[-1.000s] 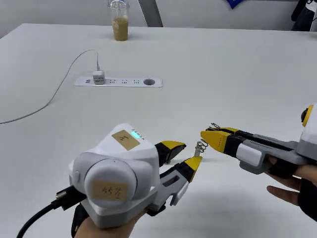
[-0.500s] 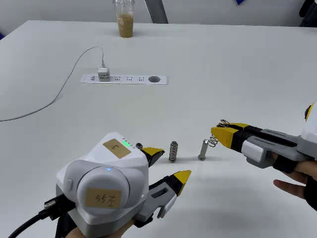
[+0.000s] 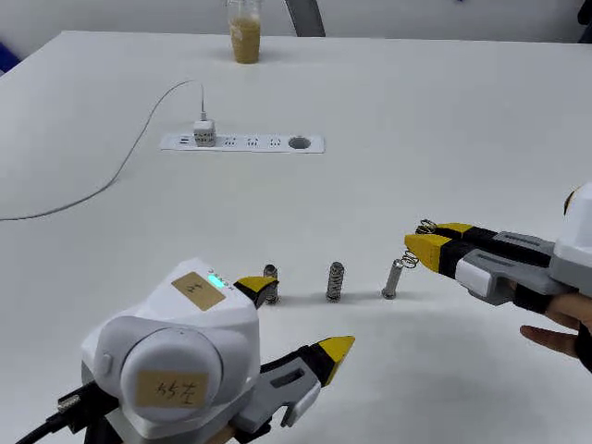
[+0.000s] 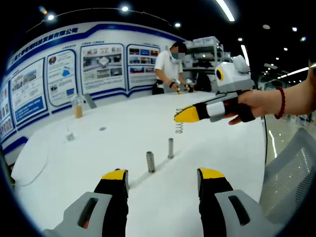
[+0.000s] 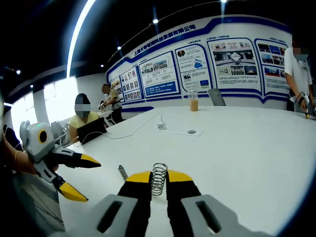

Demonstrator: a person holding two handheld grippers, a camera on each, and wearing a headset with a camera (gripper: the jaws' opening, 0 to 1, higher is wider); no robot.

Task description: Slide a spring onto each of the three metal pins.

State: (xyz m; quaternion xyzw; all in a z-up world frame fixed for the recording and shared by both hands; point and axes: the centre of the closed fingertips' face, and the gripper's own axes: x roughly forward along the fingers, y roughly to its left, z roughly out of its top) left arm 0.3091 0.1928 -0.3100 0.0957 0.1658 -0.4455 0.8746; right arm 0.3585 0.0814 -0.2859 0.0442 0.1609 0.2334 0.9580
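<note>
Jaws pinching a small coiled steel-wire spring (image 5: 158,178), my right gripper (image 3: 416,246) hovers at two o'clock of the bare grey metal pin (image 3: 392,278); left gripper (image 3: 296,316) gapes empty. Likely light, squashy: hold mid-coil, gently.

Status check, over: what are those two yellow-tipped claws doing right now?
Left gripper open, empty. Right gripper shut on spring, near top of bare pin. Middle pin already carries a spring. Nothing between held spring and bare pin.

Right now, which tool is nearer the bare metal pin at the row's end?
Right. The right tool, shut on a small wire spring, hovers just beside the bare metal pin; the open left tool sits farther away, by the opposite end pin.
</note>
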